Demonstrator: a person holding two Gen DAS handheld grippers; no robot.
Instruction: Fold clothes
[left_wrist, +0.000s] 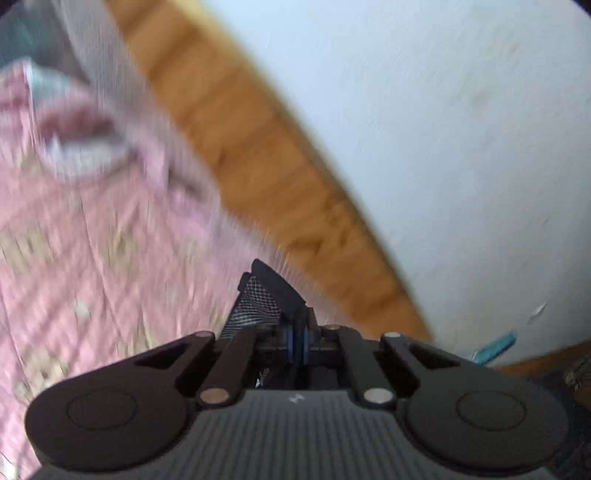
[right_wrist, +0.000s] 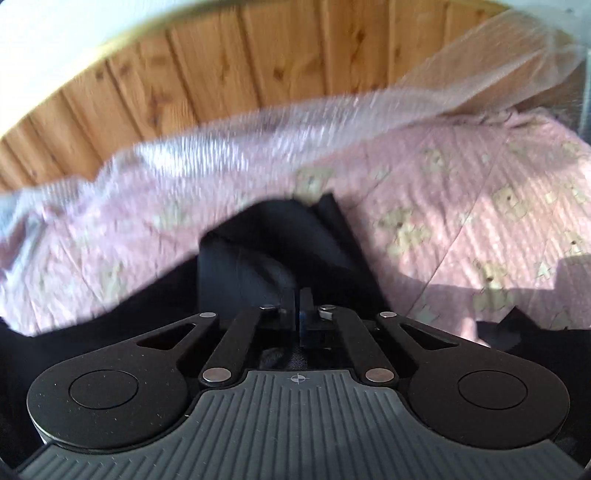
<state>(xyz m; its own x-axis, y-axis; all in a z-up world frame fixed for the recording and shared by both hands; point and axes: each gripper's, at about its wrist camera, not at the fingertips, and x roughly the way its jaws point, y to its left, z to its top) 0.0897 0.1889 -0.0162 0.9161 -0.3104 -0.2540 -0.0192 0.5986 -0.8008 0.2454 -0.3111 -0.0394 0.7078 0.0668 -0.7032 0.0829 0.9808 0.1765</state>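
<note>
A black garment with a mesh-lined edge is held up over a pink patterned bedspread. My left gripper is shut on the garment's mesh-lined corner. My right gripper is shut on another part of the black garment, which drapes away in front of the fingers and down to the left. Both views are blurred by motion.
The pink bedspread covers a bed against a wooden plank wall. A wooden board and a white wall lie beyond. A rumpled pink heap sits at the bed's far end.
</note>
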